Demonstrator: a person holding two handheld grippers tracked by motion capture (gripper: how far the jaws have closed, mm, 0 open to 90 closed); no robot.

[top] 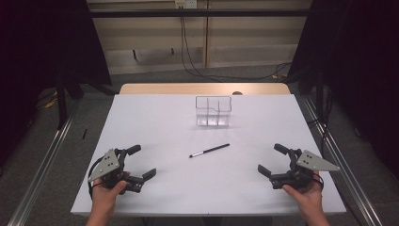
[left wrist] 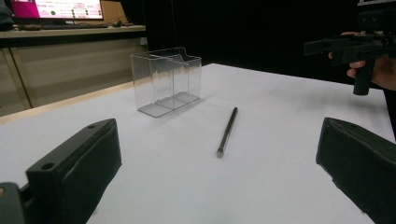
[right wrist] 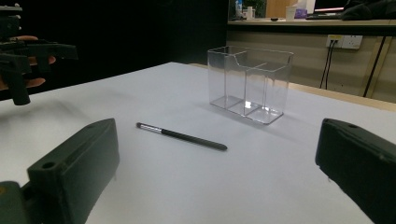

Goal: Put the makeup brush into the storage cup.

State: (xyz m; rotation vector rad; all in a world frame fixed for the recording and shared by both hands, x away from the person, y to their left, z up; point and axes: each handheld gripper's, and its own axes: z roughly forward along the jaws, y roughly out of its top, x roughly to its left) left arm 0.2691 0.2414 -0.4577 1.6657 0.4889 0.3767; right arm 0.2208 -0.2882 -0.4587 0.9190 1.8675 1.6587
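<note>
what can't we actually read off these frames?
- Pen tip: too small in the high view; soft in both claw views, so cap or brush end is unclear.
- Clear organizer: its glare hides the divider layout.
- Left claw and right claw: their own views cut the jaws at the bottom edge.

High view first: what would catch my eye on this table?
A slim black pen lies alone mid-table on the white table. Behind it, toward the far edge, stands an empty clear divided organizer. Near the front corners, the left gripper and the right gripper wait, jaws wide open.
</note>
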